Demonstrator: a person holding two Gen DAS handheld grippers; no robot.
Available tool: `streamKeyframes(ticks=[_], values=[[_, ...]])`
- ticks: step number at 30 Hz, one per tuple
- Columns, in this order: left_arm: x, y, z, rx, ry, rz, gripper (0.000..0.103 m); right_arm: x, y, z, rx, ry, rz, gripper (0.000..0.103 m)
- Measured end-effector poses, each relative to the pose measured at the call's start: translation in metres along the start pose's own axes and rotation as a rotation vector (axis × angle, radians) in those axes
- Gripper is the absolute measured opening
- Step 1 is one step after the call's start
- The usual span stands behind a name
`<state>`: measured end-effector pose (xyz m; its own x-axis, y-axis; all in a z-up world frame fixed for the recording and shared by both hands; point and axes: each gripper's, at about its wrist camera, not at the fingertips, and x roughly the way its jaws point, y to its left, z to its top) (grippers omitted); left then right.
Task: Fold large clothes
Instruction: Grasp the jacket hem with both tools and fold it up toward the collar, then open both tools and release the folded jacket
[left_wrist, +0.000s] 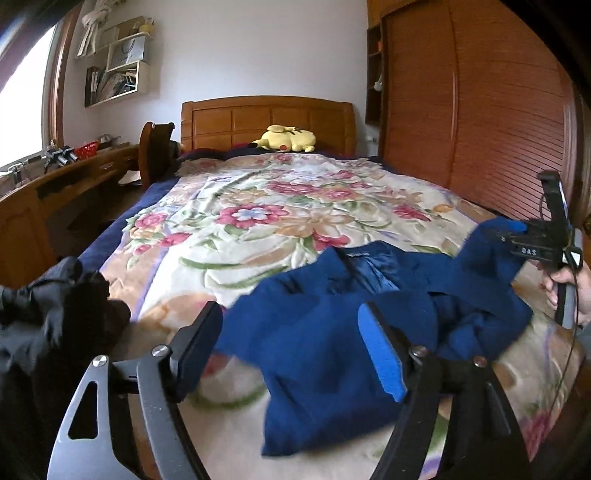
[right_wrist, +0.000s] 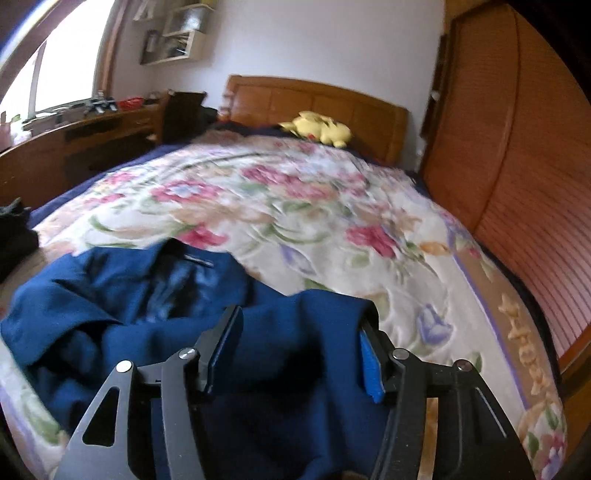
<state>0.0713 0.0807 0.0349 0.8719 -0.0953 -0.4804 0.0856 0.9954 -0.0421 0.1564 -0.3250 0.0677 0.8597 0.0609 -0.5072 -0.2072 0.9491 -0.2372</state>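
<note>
The blue jacket (left_wrist: 332, 350) lies rumpled at the near end of the bed (left_wrist: 258, 206), on the flowered blanket (left_wrist: 240, 229), its collar and shiny lining turned toward the headboard (left_wrist: 266, 122); its near hem runs under the gripper frames and is cut off there, so its full outline cannot be made out. The left gripper (left_wrist: 291, 350) hangs over the jacket's near left part with its jaws standing apart and cloth showing in the gap, the pads not pressing on it. The right gripper (right_wrist: 299, 354) is over the jacket's right side, jaws likewise apart; a fold of blue cloth rises between them and covers the tip of the right pad, and whether it touches is hard to tell through the blur. In the left wrist view a hand (left_wrist: 569, 288) holds the right gripper's handle at the picture's edge, mostly cut off. Left of the jacket sits a dark heap of clothes (left_wrist: 48, 314), half out of view. Far beyond the jacket, a yellow plush toy (left_wrist: 286, 139) rests by the headboard.
</note>
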Motion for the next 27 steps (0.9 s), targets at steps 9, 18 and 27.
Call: streamKeyframes(ticks=[9,18,27], values=[[-0.018,-0.007,-0.031,0.026,-0.002,-0.005,0.077,-0.036,0.052,-0.007,-0.075,-0.057,0.162,0.066],[-0.004,0.006,-0.046,0.016,0.032,-0.026,0.077,-0.015,0.089,-0.027,-0.216,0.06,0.344,0.068],[0.005,0.009,-0.051,0.009,0.056,-0.047,0.077,0.024,0.097,-0.023,-0.314,0.167,0.367,0.068]])
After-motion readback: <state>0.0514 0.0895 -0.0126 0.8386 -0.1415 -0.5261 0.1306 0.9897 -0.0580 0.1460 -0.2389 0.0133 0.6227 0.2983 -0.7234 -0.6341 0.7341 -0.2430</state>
